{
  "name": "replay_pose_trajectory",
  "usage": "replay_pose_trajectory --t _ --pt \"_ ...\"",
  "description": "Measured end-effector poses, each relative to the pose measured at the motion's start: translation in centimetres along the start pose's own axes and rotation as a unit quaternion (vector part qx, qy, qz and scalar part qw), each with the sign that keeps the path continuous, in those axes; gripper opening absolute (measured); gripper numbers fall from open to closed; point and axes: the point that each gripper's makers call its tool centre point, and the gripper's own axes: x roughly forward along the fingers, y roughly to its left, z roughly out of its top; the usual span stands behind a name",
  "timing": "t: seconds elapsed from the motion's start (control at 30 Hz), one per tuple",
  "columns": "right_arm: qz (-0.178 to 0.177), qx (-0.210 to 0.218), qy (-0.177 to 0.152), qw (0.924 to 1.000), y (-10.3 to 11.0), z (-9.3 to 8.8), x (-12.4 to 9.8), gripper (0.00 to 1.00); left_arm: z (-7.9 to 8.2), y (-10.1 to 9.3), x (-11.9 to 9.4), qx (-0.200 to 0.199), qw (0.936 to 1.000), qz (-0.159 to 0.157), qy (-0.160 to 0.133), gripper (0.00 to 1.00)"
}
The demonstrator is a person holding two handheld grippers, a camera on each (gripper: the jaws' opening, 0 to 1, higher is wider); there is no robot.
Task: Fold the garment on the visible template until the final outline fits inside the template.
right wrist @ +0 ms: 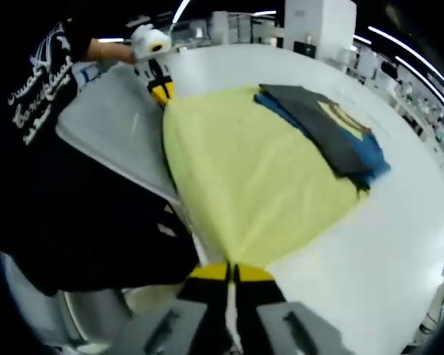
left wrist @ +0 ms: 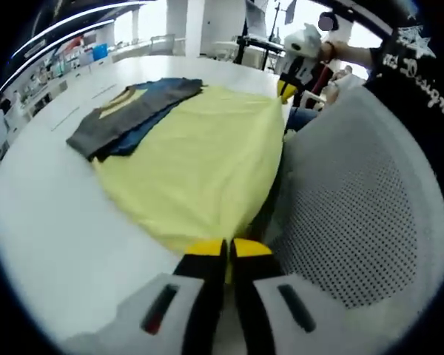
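A yellow cloth (left wrist: 200,155) lies spread over the white table (left wrist: 52,222). A folded dark grey and blue garment (left wrist: 133,111) rests on its far side, partly over the cloth's edge. My left gripper (left wrist: 227,248) is shut on one near corner of the yellow cloth at the table's edge. My right gripper (right wrist: 231,272) is shut on the other near corner. In the right gripper view the yellow cloth (right wrist: 251,170) fans out from the jaws, with the folded garment (right wrist: 325,126) beyond it. Each gripper appears in the other's view: the right gripper (left wrist: 286,89), the left gripper (right wrist: 160,90).
A grey mesh chair (left wrist: 355,200) stands against the table's near edge between the two grippers. A person in a black printed top (right wrist: 44,96) stands behind the chair (right wrist: 111,126). Bare white table (right wrist: 370,244) surrounds the cloth. Desks and equipment fill the background.
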Motion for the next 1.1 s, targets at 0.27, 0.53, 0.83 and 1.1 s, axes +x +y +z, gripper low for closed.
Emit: replay_pose_trajectory --t 0.27,0.53,0.83,1.1 --pt "0.021 -0.004 0.005 0.9998 1.4 -0.4 -0.8 0.00 0.3 -1.6 -1.2 -0.012 0.9997 -0.020 -0.003 0.00" --pt "-0.011 -0.015 -0.007 0.9998 -0.6 0.9 -1.8 0.00 2.0 -0.1 -2.2 -0.006 0.9998 -0.004 -0.017 0.00" --pt "-0.064 -0.044 -0.026 0.9966 -4.4 3.8 -3.9 0.00 6.6 4.2 -4.1 0.037 0.9963 0.059 -0.050 0.00" --pt "-0.103 -0.061 -0.040 0.9920 -7.5 5.5 -4.9 0.00 9.6 7.4 -4.9 0.057 0.9920 0.089 -0.070 0.00"
